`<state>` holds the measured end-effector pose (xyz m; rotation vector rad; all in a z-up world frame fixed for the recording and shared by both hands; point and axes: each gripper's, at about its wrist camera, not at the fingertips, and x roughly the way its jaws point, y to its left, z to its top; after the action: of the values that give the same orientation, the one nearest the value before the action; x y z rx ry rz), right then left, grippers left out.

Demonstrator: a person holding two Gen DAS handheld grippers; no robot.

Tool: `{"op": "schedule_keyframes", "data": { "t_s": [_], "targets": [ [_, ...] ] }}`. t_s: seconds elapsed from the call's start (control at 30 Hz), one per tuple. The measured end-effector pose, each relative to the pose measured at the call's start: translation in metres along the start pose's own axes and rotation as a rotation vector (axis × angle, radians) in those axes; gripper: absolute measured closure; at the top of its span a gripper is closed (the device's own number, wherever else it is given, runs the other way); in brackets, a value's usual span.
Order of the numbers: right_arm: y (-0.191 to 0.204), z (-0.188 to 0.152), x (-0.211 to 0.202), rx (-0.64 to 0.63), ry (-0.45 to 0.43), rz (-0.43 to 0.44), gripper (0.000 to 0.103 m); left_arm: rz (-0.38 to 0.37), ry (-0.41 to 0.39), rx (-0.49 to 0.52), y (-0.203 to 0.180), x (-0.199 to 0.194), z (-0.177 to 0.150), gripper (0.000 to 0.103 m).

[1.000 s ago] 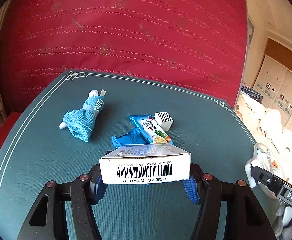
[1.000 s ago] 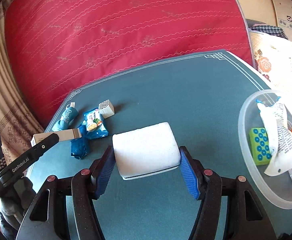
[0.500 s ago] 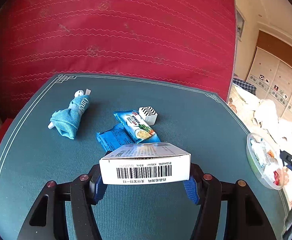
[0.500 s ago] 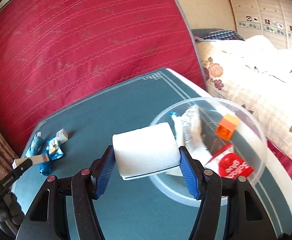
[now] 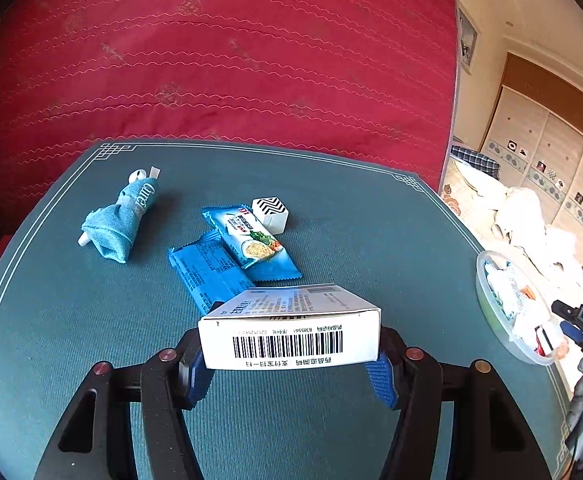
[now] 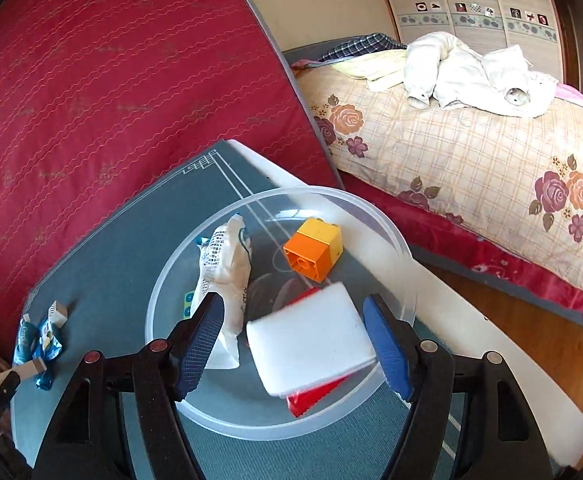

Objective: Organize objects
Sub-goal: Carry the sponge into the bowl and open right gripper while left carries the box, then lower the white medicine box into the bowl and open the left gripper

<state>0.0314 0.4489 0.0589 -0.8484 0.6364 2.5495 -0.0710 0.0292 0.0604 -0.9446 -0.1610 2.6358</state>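
My left gripper [image 5: 291, 364] is clamped on a white barcoded box [image 5: 291, 338], both blue pads pressed to its ends, the box held crosswise at 12 o'clock just off the fingertips. Beyond it on the green table mat [image 5: 371, 240] lie two blue snack packets [image 5: 247, 240], overlapping, with a small zigzag-patterned box [image 5: 270, 214] touching the farther one, and a rolled blue cloth [image 5: 121, 220] at 10 o'clock, well apart. My right gripper [image 6: 295, 344] has its jaws opening; the white sponge [image 6: 311, 340] sits between the pads, a clear gap at the left pad, contact at the right pad uncertain. The sponge is tilted over the clear plastic bowl [image 6: 395, 240]. In the bowl, a white wrapper [image 6: 227, 264] is at 11 o'clock, an orange block [image 6: 313, 254] at 12 o'clock, and a red item [image 6: 315, 396] under the sponge.
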Motion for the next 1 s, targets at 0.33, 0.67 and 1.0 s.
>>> {"op": "schedule_keyframes", "data": {
  "t_s": [0.33,0.67,1.0],
  "targets": [
    [0.001,-0.005,-0.016,-0.028,-0.027,0.012,0.026,-0.002,0.029,0.007,-0.009,0.0,-0.012,0.037],
    [-0.028,-0.01,-0.041,-0.062,-0.058,-0.04,0.026,-0.071,0.04,0.062,-0.06,0.0,-0.011,0.037],
    [-0.061,-0.024,-0.054,-0.126,-0.078,-0.051,0.026,-0.138,0.037,0.164,-0.153,0.011,0.003,0.037]
  ]
}}
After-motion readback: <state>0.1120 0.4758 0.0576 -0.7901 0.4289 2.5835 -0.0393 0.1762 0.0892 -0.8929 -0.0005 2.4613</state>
